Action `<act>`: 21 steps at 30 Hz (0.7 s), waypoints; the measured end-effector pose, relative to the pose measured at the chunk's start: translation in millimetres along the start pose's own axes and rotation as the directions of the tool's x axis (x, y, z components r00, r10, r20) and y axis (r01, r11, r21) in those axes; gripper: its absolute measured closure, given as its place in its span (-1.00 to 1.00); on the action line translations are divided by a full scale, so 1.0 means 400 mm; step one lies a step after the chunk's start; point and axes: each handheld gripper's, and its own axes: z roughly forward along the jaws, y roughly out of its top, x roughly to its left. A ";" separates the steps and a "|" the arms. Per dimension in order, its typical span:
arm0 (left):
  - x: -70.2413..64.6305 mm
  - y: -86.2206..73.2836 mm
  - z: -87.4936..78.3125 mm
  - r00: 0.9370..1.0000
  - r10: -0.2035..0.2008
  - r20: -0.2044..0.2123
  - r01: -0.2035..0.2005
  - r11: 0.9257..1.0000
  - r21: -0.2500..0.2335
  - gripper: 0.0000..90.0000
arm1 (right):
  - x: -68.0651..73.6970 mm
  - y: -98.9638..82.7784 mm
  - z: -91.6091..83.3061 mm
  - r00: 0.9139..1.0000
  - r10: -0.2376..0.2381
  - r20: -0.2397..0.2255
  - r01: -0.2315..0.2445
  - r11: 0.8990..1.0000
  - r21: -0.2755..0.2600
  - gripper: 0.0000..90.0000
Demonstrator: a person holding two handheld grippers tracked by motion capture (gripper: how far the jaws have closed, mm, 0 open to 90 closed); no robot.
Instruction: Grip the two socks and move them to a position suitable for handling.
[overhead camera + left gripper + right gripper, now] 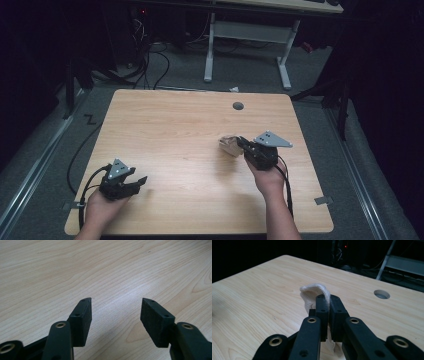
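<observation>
Item: cream cloth (313, 293), pinched at its edge by right hand-held gripper (329, 302) above table (175, 130). Left hand-held gripper (116, 312): spread, empty. Risk: the thin bite may slip, dropping the cloth.

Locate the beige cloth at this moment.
The beige cloth is pinched in the right gripper over the table's right half, below the round grommet hole in the high view.

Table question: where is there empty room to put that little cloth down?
Lots of room. The table is bare between the left gripper and the cloth pinched in the right gripper, and up to the round hole. Only the two near corners are crowded by hands.
</observation>
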 end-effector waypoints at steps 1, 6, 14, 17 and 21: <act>0.000 0.000 0.000 1.000 0.000 0.001 0.000 1.000 0.001 -0.05 | -0.001 0.003 -0.003 1.000 0.001 0.001 -0.001 1.000 -0.007 0.93; -0.001 0.000 0.001 1.000 0.000 0.001 0.000 1.000 0.001 -0.05 | -0.011 0.017 -0.018 1.000 0.009 0.000 -0.009 0.999 -0.041 0.93; -0.003 0.001 0.000 1.000 0.005 0.001 -0.005 1.000 0.002 -0.05 | -0.009 0.028 -0.035 1.000 0.019 -0.006 -0.019 0.997 -0.070 0.93; -0.003 0.002 0.000 1.000 0.005 0.002 -0.005 1.000 0.001 -0.05 | -0.002 0.032 -0.040 1.000 0.011 -0.008 -0.012 0.997 -0.072 0.93; -0.006 0.003 0.000 1.000 0.003 0.009 -0.003 1.000 -0.001 -0.05 | 0.020 0.042 -0.048 1.000 -0.005 -0.026 0.003 0.996 -0.087 0.93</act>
